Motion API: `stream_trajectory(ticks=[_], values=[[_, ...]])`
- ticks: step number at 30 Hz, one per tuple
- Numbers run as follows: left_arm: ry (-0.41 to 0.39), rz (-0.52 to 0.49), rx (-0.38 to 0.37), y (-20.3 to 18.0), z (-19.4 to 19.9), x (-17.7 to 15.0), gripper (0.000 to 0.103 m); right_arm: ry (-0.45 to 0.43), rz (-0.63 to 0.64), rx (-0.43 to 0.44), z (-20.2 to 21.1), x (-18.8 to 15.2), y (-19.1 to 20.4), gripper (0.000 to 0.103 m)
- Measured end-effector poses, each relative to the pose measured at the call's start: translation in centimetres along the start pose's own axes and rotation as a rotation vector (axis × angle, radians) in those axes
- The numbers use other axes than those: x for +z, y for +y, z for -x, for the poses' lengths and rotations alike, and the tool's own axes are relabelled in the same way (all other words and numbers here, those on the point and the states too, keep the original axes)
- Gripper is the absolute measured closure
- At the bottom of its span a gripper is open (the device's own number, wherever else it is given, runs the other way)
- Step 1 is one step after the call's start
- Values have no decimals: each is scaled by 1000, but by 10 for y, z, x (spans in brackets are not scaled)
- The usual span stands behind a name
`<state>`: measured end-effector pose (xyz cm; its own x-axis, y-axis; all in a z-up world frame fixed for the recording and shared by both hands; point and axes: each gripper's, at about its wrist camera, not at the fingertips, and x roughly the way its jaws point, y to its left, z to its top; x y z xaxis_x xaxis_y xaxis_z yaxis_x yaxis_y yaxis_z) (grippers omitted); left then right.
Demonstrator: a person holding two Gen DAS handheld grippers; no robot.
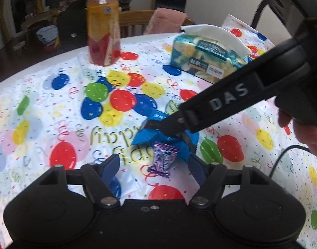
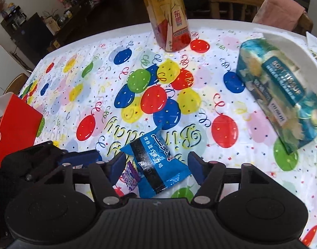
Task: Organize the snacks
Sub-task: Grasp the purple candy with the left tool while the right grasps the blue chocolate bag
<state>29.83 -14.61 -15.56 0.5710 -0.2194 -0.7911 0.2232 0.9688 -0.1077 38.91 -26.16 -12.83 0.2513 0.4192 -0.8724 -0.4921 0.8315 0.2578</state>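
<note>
Blue packet (image 2: 158, 164) flat on balloon tablecloth (image 2: 96, 66), between spread right gripper (image 2: 156, 166) jaws; purple candy (image 1: 163, 158) at its 9 o'clock, between spread left gripper (image 1: 153, 166) jaws. Pickup step: next, probably squeeze, lift

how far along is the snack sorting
Early: nothing looks put away yet. The right hand-held gripper is open around the blue snack packet, the left hand-held gripper open around the purple candy. Both snacks lie on the tablecloth; neither is in the red box.

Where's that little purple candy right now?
The purple candy lies on the balloon tablecloth, against the blue snack packet, between the open left gripper fingers.
</note>
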Motion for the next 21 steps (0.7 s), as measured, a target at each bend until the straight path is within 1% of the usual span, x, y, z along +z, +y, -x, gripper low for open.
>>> stream_trajectory(ticks=[1, 2, 3, 6, 10, 11, 13, 17, 18, 21], values=[[7, -8, -13, -1, -2, 0, 39, 3, 5, 6, -2, 0, 0, 44], [15, -17, -25, -2, -5, 1, 44, 6, 9, 10, -4, 0, 1, 44], [21, -23, -35, -3, -8, 1, 47, 8, 10, 11, -6, 0, 1, 46], [39, -35, -62, -4, -15, 1, 52, 19, 10, 8, -12, 0, -1, 51], [50, -30, -92, -2, -20, 3, 59, 11, 3, 16, -15, 0, -2, 51], [53, -30, -101, -2, -21, 3, 64, 10, 5, 17, -15, 0, -1, 51], [53, -37, -110, -3, -21, 3, 68, 8, 10, 23, -15, 0, 0, 54], [49, -38, -113, -3, -22, 3, 77, 1, 9, 36, -15, 0, 0, 54], [47, -35, -112, -3, -21, 3, 82, -3, 10, 38, -14, 0, 0, 54], [50, -13, -122, -1, -21, 3, 83, -3, 27, 15, -17, 1, 4, 54]])
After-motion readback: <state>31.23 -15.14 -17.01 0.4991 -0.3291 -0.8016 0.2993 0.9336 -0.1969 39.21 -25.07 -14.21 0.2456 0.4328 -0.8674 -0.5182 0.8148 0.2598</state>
